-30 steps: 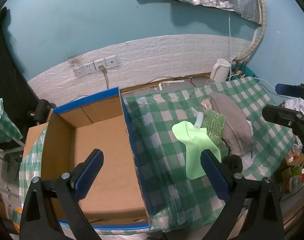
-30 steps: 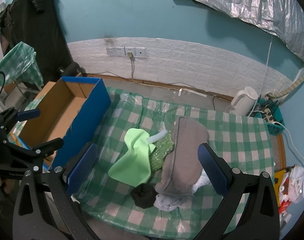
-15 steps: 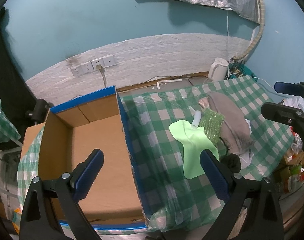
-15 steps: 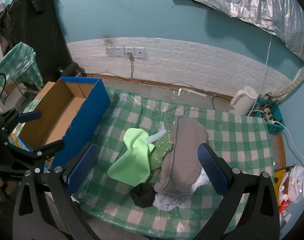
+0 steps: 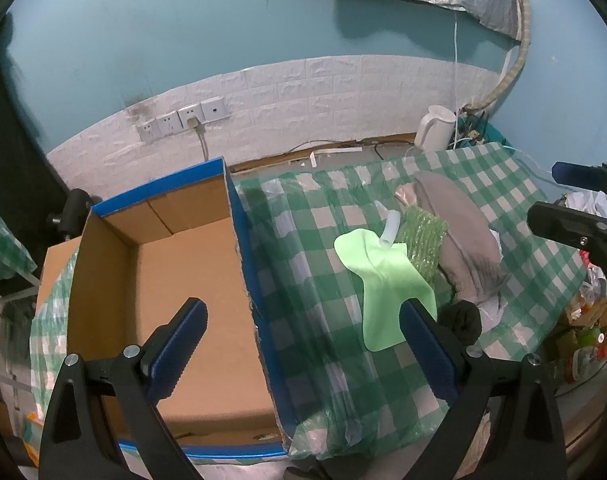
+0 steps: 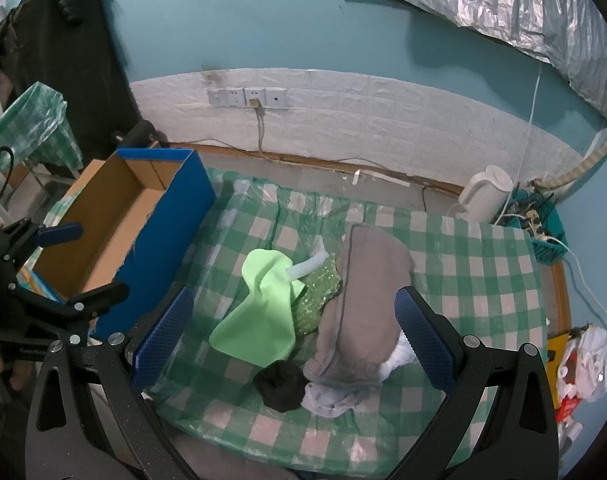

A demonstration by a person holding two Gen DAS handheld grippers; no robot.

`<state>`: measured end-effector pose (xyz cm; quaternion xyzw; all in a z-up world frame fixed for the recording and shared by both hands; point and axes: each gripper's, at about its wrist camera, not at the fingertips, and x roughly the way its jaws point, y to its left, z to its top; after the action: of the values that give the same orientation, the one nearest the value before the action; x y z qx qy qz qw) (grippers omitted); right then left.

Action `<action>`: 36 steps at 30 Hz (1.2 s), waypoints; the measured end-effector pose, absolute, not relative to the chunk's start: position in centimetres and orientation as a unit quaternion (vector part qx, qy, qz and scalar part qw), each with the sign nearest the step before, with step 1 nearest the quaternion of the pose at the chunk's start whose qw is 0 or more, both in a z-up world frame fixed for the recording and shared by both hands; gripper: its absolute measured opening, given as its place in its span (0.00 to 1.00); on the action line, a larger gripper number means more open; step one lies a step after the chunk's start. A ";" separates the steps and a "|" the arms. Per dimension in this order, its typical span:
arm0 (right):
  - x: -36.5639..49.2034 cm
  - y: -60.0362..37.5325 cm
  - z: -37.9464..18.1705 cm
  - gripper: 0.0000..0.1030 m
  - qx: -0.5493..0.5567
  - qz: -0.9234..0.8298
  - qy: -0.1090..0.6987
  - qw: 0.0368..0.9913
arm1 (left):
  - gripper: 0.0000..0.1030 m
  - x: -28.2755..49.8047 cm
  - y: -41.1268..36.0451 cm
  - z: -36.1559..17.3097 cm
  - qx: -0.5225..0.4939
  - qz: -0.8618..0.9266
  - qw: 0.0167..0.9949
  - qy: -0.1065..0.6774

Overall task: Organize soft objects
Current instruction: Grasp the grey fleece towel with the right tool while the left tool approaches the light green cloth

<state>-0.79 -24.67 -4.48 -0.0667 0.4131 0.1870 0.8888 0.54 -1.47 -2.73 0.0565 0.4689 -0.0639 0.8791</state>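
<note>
both tools hang above the scene with nothing in them; the left hand-held gripper has its blue pads spread wide, straddling the blue right wall of the cardboard box and the left edge of the tabletop; the right hand-held gripper is spread just as wide, framing the pile from the near edge; compared with a second ago almost nothing has changed, only a slight drift of both views, the left one sliding a little so the box and pile sit marginally lower and further right in frame; no cloth has moved and the box floor looks bare, so i judge the sorting has not really begun; the soft things lie bunched right of the middle of the checked cover: a light green cloth nearest the box, with a pale tube resting on its far corner; a sparkly green piece tucked just beside and partly under it; a grey garment draped over the right of the heap; a black bundle and a pale blue-white cloth touching it at the near edge; a white kettle stands off the far right corner, well apart; the green cloth looks the likely first pick, lying on top and closest to the box; being limp, it may drag the tube along when lifted.
</note>
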 end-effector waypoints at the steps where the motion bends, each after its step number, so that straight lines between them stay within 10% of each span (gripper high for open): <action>1: -0.7 -24.8 -4.6 0.98 -0.066 0.186 0.414 0.888 | 0.95 0.6 -1.6 -2.9 0.058 -0.063 0.878 0.472; 36: 8.2 -29.5 -16.3 0.98 -0.035 0.104 0.560 0.821 | 0.95 8.6 -8.5 -12.4 0.072 -0.067 0.802 0.589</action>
<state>8.22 -29.54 -16.30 -0.0346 0.5602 0.1041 0.8210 8.55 -8.48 -12.43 0.0716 0.5891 -0.0668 0.8021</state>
